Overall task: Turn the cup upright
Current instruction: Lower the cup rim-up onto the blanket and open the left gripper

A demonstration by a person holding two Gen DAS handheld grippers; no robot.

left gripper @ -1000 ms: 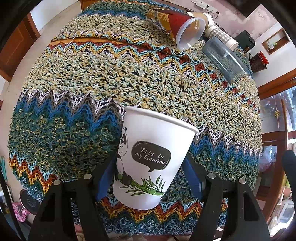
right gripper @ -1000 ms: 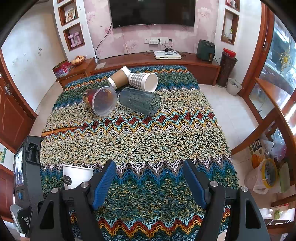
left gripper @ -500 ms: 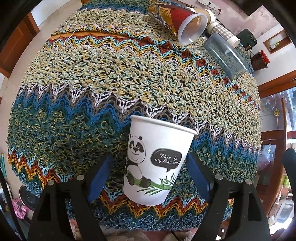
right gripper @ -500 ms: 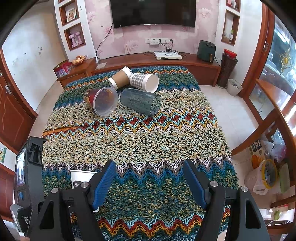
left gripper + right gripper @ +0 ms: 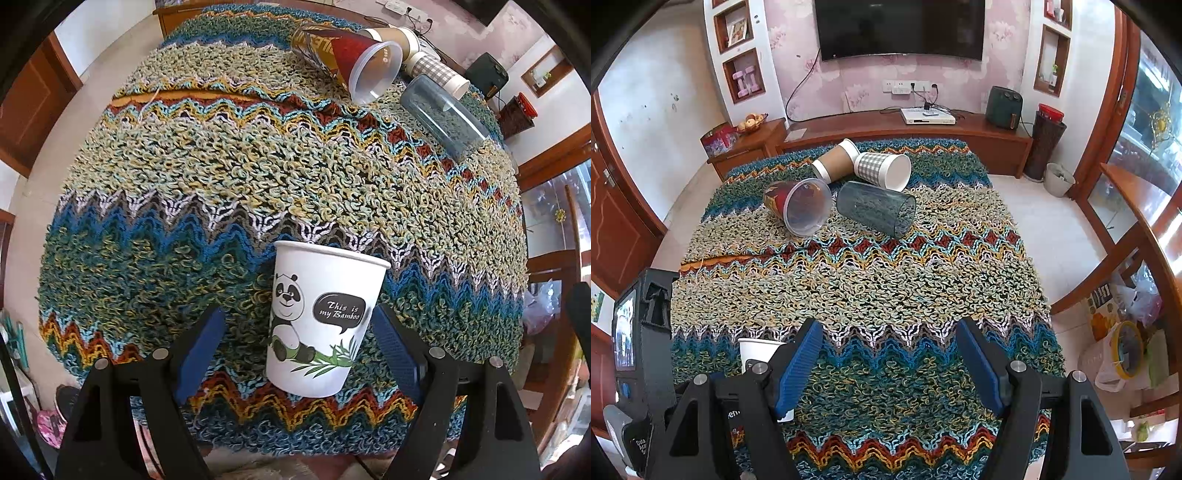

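Knitted zigzag table cover [image 5: 857, 280]: thick looped yarn over the whole table, a soft and uneven footing for anything set on it.

Four cups lie on their sides at the far end: blue-grey translucent tumbler [image 5: 876, 208], clear plastic cup with red printed insert [image 5: 798, 205], checked paper cup [image 5: 882, 170], brown paper cup [image 5: 834, 159].

Panda paper cup [image 5: 321, 321]: stands mouth up near the front edge, on the left half of the table, between the fingers of the left gripper [image 5: 297, 339]. Jaws spread; the left pad is clearly apart from the wall, the right pad close beside it, contact not determinable.

Right gripper [image 5: 888, 363]: jaws spread, nothing between them, above the cover.

Handling assessment: thin paper, judged very light and easily crushed or tipped. Grip mid-wall, lightly, across the diameter.
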